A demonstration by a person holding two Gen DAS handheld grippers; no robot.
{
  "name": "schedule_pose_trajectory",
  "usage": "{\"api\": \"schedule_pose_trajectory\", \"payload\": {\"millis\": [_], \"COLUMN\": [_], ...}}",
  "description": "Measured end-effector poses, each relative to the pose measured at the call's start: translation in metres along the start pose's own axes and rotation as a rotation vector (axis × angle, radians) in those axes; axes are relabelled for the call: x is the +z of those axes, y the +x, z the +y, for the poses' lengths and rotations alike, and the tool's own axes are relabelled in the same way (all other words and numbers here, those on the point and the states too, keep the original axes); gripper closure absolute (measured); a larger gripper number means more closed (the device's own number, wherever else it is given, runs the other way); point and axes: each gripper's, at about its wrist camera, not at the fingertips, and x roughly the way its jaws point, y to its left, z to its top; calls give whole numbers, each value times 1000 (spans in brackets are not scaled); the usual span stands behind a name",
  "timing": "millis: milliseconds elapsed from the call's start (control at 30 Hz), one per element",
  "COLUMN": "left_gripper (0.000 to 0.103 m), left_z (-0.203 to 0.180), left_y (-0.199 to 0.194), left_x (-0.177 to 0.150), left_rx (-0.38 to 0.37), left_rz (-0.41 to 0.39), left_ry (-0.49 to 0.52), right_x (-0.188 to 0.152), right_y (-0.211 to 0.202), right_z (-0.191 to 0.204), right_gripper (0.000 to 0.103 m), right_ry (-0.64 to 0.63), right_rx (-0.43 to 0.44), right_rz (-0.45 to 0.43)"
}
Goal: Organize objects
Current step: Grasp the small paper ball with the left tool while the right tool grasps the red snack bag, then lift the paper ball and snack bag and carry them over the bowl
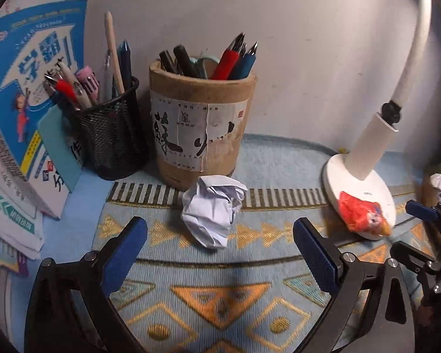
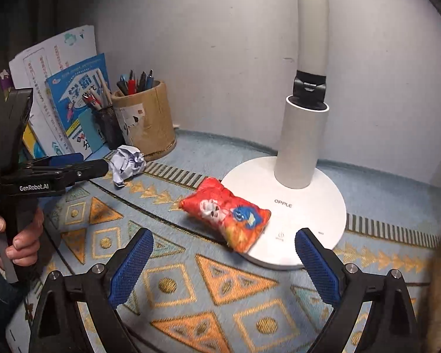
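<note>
Straight ahead of the left claw point(image 1: 220, 225) stands a cardboard pen tub point(image 1: 203, 126), with a black mesh pen pot point(image 1: 111, 144) just beside it to the left. Books point(image 1: 29, 88) lean at the far left. A white desk lamp point(image 1: 370, 147) stands ahead to the right. A patterned mat point(image 1: 220, 294) lies underneath.

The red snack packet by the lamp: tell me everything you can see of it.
The red snack packet is a small, puffy, glossy pouch, orange-red, printed with a white cartoon animal and a blue figure. It looks sealed and crinkled. It lies flat, half on the white lamp base and half on the patterned mat. Nothing grips it; the right tool stands open just before it.
</note>
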Motion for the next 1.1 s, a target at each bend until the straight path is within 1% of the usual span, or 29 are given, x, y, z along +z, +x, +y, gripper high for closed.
{"api": "schedule_pose_trajectory", "payload": {"millis": [33, 67, 133, 200, 267, 333, 367, 400, 433, 467, 500, 533, 567, 600, 667, 767, 800, 933, 1000, 1100], "left_gripper": [4, 4, 4, 4, 3, 4, 6, 10, 23, 38, 46, 57, 59, 62, 63, 63, 63, 63, 63, 63], "left_z": [0, 1, 1, -2, -8, -15, -18, -20, -20, -20, -20, -22, -25, -28, -37, -51, -57, -90, -114, -161], "left_y": [9, 17, 28, 30, 30, 38, 42, 42, 42, 41, 42, 41, 39, 36, 24, 4, -4, -36, -52, -82], "left_x": [1, 3, 4, 6, 7, 6, 5, 4, 3, 2, 1, 0, -1, -3, -8, -19, -22, -34, -38, -41], "left_rx": [2, 7, 21, 19, 27, 34, 50, 61, 51, 34, 22, 33, 24, 10, 11, -44, -47, -101, -134, -199], "left_rz": [11, 22, 34, 35, 28, 66, 79, 83, 79, 81, 90, 83, 83, 79, 48, 31, 24, 3, -12, -54], "left_ry": [-13, -28, -51, -60, -51, -32, -26, -20, -20, -23, -22, -11, -3, 8, 39, 42, 48, 79, 109, 166], "right_x": [3, 6, 9, 9, 7, 6, 5, 5, 4, 4, 4, 3, 3, 3, 0, -6, -8, -20, -29, -42], "right_y": [8, 16, 29, 37, 41, 43, 44, 45, 45, 46, 46, 46, 44, 42, 36, 20, 13, -27, -53, -100], "right_z": [-2, -4, -6, -5, -2, 0, 1, 3, 3, 3, 3, 3, 2, 1, -1, -7, -10, -23, -34, -55], "right_gripper": [10, 16, 20, 20, 20, 20, 20, 23, 26, 32, 41, 45, 57, 62, 64, 65, 65, 65, 65, 65], "right_ry": [-1, 0, 4, -1, -22, -28, -31, -37, -42, -45, -47, -47, -42, -37, -19, 24, 41, 93, 128, 150], "right_rx": [7, 19, 29, 40, 25, 16, 4, -9, -21, -27, -31, -36, -29, -14, 8, 39, 46, 50, 41, -26], "right_rz": [8, 19, 47, 58, 52, 44, 45, 45, 44, 44, 45, 40, 33, 26, 15, 13, 14, 1, -9, -57]}}
